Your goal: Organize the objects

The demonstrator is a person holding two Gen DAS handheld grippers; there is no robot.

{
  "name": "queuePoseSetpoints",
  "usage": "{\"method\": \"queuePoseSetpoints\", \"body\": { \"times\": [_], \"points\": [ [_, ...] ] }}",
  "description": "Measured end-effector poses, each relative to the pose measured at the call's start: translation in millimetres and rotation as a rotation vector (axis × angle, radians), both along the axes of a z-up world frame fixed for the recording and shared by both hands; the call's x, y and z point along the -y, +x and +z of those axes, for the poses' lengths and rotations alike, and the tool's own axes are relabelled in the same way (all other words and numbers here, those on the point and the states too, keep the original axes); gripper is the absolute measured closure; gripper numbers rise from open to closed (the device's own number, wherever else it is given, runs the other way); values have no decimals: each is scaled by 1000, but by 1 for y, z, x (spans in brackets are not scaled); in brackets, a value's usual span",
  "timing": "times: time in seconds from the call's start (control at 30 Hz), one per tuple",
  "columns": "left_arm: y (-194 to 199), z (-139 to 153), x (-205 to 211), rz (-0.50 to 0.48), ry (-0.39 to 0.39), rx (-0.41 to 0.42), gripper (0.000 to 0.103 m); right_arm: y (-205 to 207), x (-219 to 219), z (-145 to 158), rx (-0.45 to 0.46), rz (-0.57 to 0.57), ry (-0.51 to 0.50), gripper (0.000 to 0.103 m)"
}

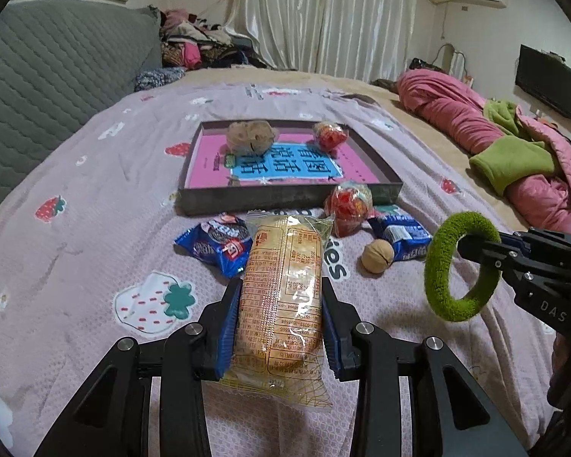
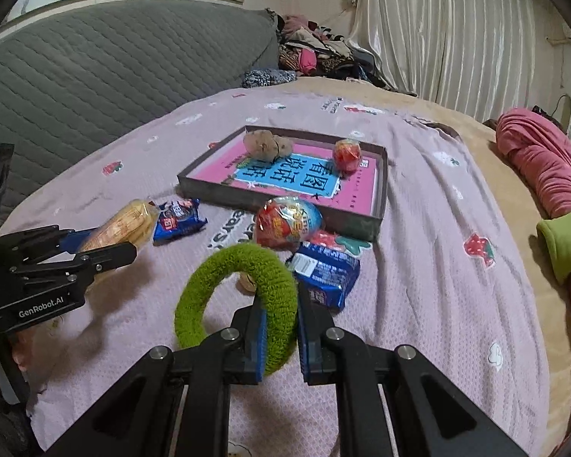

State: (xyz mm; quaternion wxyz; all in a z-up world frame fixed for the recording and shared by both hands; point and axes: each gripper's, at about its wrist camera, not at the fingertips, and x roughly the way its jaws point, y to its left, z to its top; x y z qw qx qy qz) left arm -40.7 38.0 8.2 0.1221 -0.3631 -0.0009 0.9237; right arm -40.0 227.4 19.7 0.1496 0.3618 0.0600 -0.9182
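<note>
My left gripper [image 1: 281, 285] is shut on a wrapped yellow bread snack [image 1: 279, 297] and holds it above the bed; it also shows in the right wrist view [image 2: 122, 224]. My right gripper [image 2: 279, 293] is shut on a fuzzy green ring [image 2: 243, 301], also seen in the left wrist view [image 1: 462, 266]. A shallow dark tray [image 1: 285, 196] with a pink book inside holds a brown lumpy item [image 1: 249, 137] and a red wrapped egg [image 1: 329, 135]. On the bedspread before it lie two blue cookie packs [image 1: 213, 243] [image 1: 403, 238], a red wrapped egg [image 1: 350, 202] and a walnut [image 1: 377, 255].
A grey quilted headboard [image 1: 57, 64] stands at left. Pink and green bedding [image 1: 514, 144] lies at right. A clothes pile [image 1: 198, 42] sits at the far end by the curtains. The bedspread [image 1: 95, 190] spreads left of the tray.
</note>
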Motion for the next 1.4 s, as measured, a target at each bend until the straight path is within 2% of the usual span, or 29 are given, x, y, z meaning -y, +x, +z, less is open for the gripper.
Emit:
{"method": "queuePoseSetpoints", "body": {
  "times": [0.5, 0.8, 1.03, 1.4],
  "points": [
    [3, 22, 4, 14, 4, -70, 64, -3, -7, 21, -59, -28, -42, 90],
    [-11, 41, 4, 16, 12, -98, 64, -8, -22, 43, -112, -56, -77, 90],
    [-31, 59, -4, 5, 10, -124, 64, -16, -25, 64, -163, -63, -83, 90],
    [-89, 86, -15, 1, 14, -168, 64, -40, -32, 84, -208, -77, -132, 90]
  ]
}}
